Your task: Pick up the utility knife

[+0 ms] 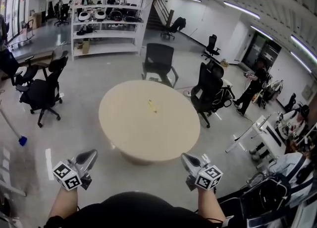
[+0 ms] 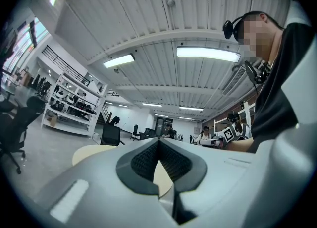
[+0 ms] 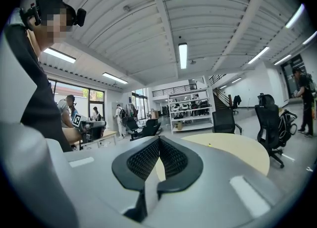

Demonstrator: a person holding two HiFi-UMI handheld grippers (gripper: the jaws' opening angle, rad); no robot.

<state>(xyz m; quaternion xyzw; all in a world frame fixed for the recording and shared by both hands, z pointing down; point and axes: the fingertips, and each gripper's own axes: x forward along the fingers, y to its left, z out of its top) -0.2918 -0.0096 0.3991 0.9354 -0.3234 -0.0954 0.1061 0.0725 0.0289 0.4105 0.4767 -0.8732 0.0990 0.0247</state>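
Round counter, smooth pale beige top, curved edge all the way round. The knife is a small yellow sliver lying near its middle, too small to read any print on it. The left tongs and right tongs are both closed on nothing, ribbed black pads meeting at the tips, short of the near edge. There's glossy grey floor open around it, with black chairs past the far side.

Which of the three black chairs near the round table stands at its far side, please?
The square-backed chair, just beyond the far edge of the table. The left chair and the right chair, both with headrests, flank it instead.
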